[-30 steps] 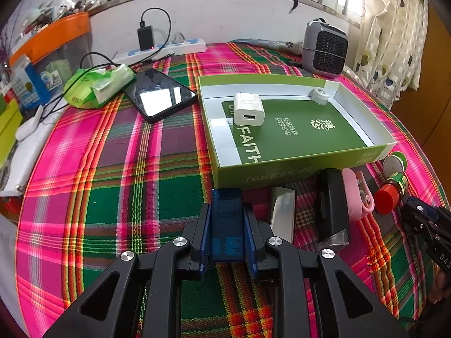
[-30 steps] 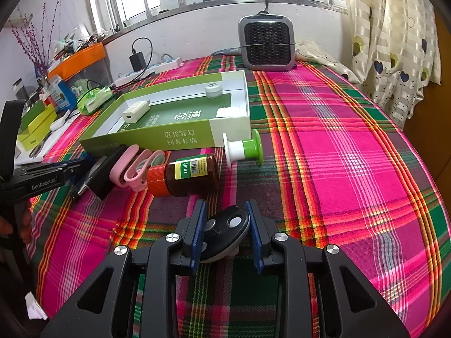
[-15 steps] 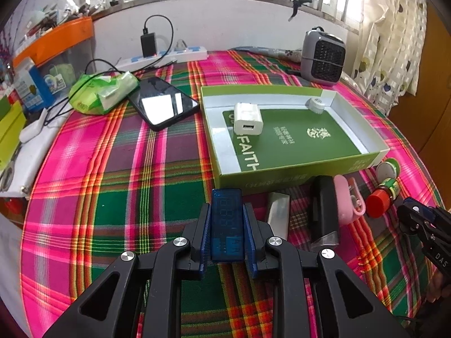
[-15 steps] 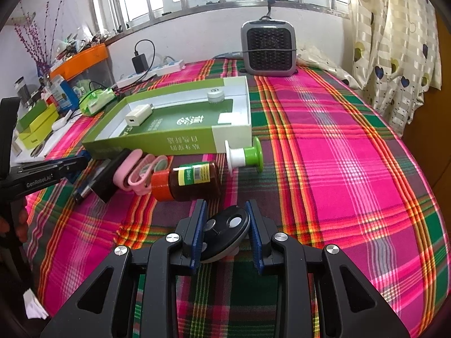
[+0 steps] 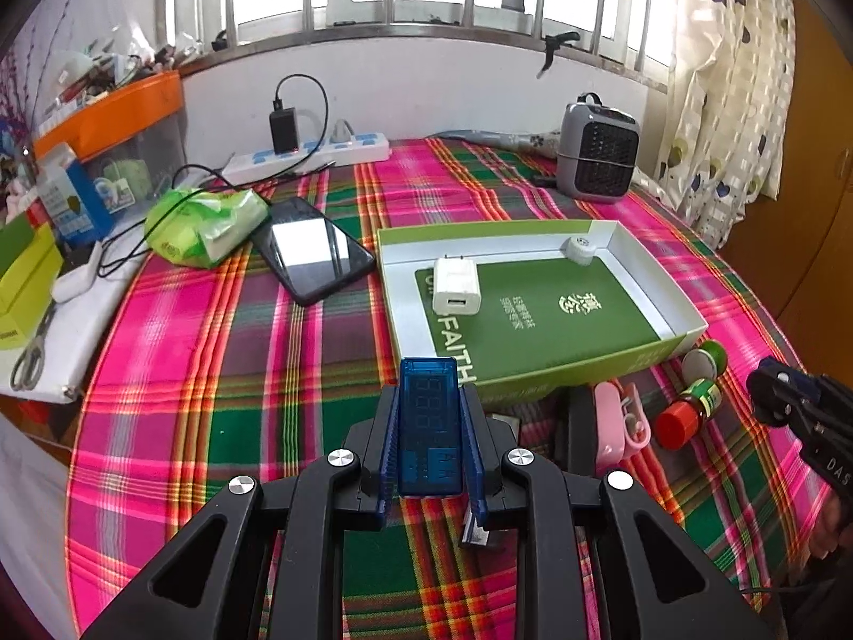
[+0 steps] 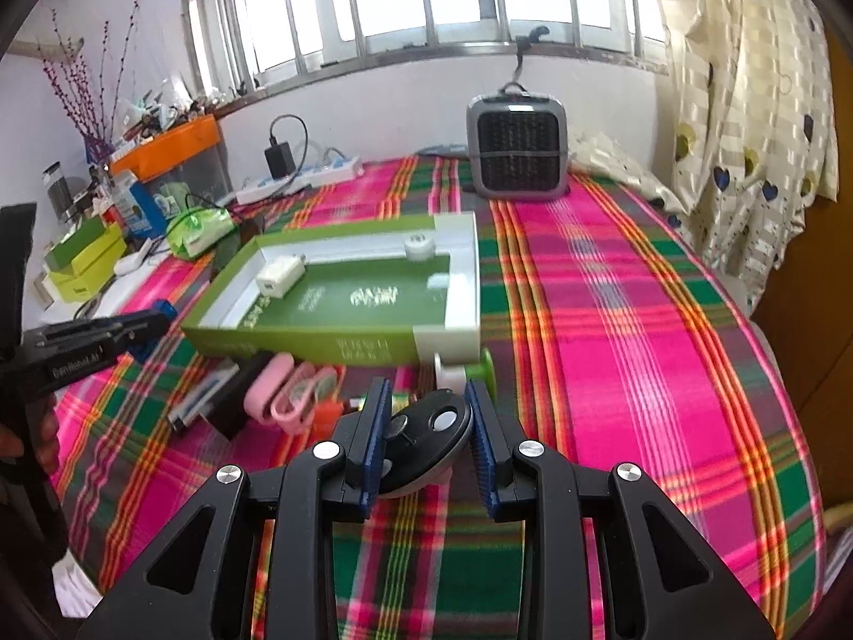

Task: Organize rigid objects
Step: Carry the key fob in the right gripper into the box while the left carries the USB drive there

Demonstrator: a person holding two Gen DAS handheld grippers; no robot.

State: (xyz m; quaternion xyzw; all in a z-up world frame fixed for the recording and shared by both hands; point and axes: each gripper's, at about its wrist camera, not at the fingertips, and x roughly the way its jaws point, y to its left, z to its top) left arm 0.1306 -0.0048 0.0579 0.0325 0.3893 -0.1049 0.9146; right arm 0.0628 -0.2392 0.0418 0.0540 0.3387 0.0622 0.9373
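Note:
My left gripper (image 5: 429, 426) is shut on a blue translucent USB meter (image 5: 429, 421), held above the plaid cloth just short of the green box (image 5: 586, 373). Inside the box lie a white charger (image 5: 456, 285) and a small white round cap (image 5: 580, 249). My right gripper (image 6: 426, 426) is shut on a black oval key fob (image 6: 426, 434), lifted in front of the same green box (image 6: 320, 341). Along the box's near wall lie a pink case (image 5: 613, 426), a black block (image 5: 578, 426), a red-capped bottle (image 5: 687, 416) and a green-and-white spool (image 6: 469, 373).
A phone (image 5: 314, 256), a green wipes pack (image 5: 205, 226) and a power strip (image 5: 314, 154) sit at the back left. A grey heater (image 5: 597, 157) stands at the back right. Clutter and scissors (image 5: 32, 357) line the left edge. A hand (image 6: 37, 426) holds the other gripper.
Both grippers have risen and tilted up with their objects still held; the box and the items beside it now appear lower and closer in both views.

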